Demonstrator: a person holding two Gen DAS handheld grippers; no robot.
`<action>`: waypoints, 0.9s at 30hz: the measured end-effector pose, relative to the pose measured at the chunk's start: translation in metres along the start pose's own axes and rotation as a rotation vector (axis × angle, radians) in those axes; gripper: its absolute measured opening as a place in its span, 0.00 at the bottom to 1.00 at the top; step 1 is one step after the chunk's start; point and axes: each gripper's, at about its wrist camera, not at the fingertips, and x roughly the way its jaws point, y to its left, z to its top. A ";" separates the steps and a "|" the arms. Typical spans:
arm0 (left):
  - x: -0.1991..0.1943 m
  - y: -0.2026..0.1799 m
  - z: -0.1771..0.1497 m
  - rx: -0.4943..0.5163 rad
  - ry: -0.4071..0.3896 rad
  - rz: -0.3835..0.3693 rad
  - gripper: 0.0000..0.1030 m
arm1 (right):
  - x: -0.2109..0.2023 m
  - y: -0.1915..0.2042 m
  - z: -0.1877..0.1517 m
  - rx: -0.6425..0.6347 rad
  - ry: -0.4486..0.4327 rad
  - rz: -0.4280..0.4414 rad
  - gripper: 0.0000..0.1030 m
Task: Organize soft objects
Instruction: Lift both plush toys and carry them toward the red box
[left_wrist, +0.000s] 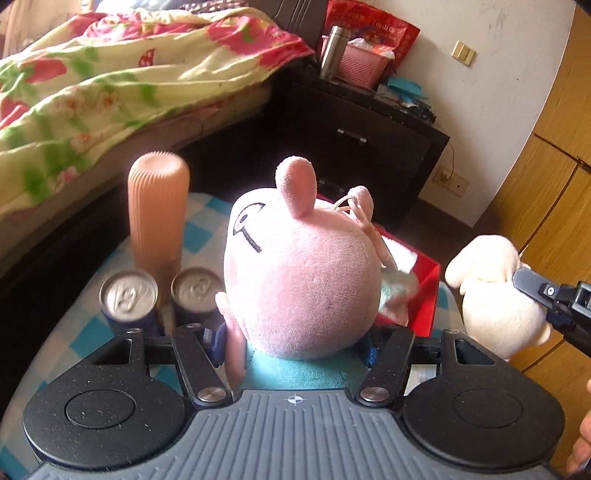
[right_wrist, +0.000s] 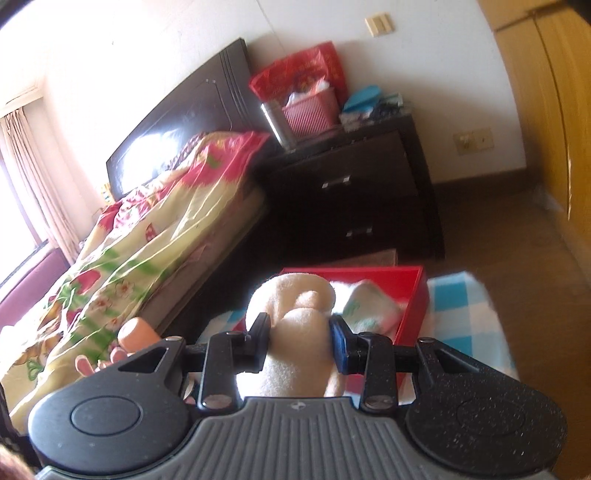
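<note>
My left gripper (left_wrist: 295, 345) is shut on a pink pig plush (left_wrist: 299, 273) with a teal shirt, held up above the blue checked table. My right gripper (right_wrist: 301, 338) is shut on a cream plush toy (right_wrist: 295, 332), which also shows at the right of the left wrist view (left_wrist: 495, 295). A red box (right_wrist: 413, 295) stands just beyond both toys and holds a white and green patterned soft item (right_wrist: 369, 304). The same box shows partly behind the pig in the left wrist view (left_wrist: 428, 291).
Two drink cans (left_wrist: 127, 295) and a tall ribbed peach bottle (left_wrist: 157, 218) stand on the checked cloth (right_wrist: 461, 295) at the left. A bed with a floral quilt (left_wrist: 92, 92) lies left. A dark nightstand (right_wrist: 351, 192) stands behind. A wooden wardrobe (right_wrist: 554, 110) is at right.
</note>
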 end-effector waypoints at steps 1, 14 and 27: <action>0.003 -0.005 0.006 0.016 -0.019 0.005 0.61 | 0.002 0.000 0.002 0.003 -0.007 -0.003 0.13; 0.058 -0.043 0.064 0.068 -0.157 0.043 0.61 | 0.055 0.001 0.028 -0.057 -0.061 -0.077 0.13; 0.112 -0.047 0.085 0.075 -0.178 0.055 0.61 | 0.104 -0.010 0.035 -0.085 -0.060 -0.129 0.12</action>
